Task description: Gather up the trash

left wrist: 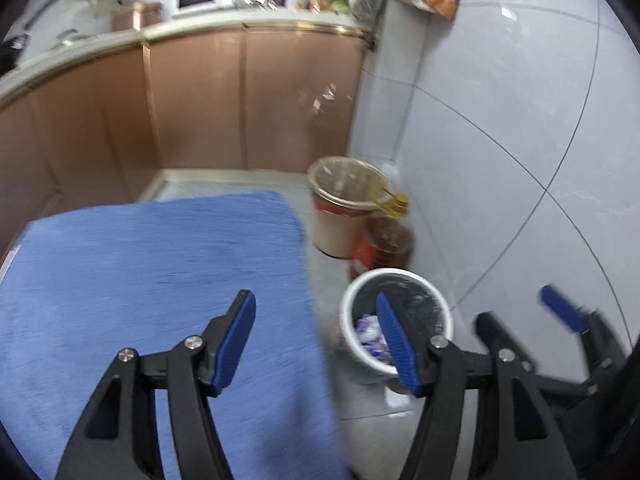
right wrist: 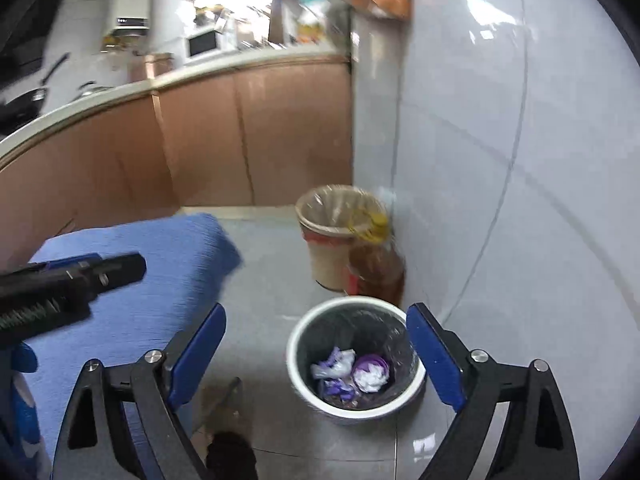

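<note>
A white trash bin with a black liner stands on the grey floor by the tiled wall; it also shows in the left wrist view. Purple and white crumpled trash lies inside it. My right gripper is open and empty, held above the bin. My left gripper is open and empty, over the edge of a blue cloth, left of the bin. The right gripper shows at the right edge of the left wrist view. The left gripper's body shows at the left of the right wrist view.
A tan bin with a clear liner and a bottle of brown oil stand behind the white bin in the corner. Brown cabinets under a counter run along the back. The tiled wall is on the right.
</note>
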A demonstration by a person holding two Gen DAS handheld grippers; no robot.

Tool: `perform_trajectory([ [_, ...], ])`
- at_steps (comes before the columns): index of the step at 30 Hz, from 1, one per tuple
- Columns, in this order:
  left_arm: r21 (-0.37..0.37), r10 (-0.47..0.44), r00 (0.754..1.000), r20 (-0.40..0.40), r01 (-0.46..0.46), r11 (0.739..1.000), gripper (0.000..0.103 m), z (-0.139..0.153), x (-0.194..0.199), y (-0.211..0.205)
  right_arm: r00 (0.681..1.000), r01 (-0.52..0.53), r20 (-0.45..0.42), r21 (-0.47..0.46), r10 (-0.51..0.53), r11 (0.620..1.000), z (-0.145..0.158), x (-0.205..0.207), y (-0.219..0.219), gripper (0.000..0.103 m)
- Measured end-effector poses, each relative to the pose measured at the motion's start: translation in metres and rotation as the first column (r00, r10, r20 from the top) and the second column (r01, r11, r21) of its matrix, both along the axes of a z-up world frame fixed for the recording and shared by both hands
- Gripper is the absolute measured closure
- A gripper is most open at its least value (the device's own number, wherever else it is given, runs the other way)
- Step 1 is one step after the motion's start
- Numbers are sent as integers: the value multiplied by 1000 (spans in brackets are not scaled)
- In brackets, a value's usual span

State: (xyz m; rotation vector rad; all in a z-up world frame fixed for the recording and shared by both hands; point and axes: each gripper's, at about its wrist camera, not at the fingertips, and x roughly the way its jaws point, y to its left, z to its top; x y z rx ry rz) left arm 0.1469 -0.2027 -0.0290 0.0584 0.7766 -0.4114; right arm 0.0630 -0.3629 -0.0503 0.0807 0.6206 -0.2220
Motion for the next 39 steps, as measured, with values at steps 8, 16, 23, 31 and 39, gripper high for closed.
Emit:
perform_trajectory([
  [8, 34, 152, 979, 134, -158, 987, 38, 37, -49, 95, 990, -108, 87, -66, 113, 992, 44, -30, 70, 4],
  [16, 63, 275, 916, 293, -305, 950, 24, 64, -100, 157, 971, -173, 143, -129, 191, 976, 71, -56, 121, 0],
  [23, 56, 356, 863, 358, -400, 915, 19, 78, -127, 181, 958, -196, 176, -165, 225, 967, 81, -79, 146, 0],
  [31, 46, 404, 803, 438, -469, 882, 3, 93, -145, 187, 945, -202, 214, -207, 245, 957, 92, -97, 163, 0],
  [39, 46, 399, 797, 453, -468, 882, 3, 93, -148, 187, 943, -191, 231, -214, 240, 958, 95, -104, 165, 0],
])
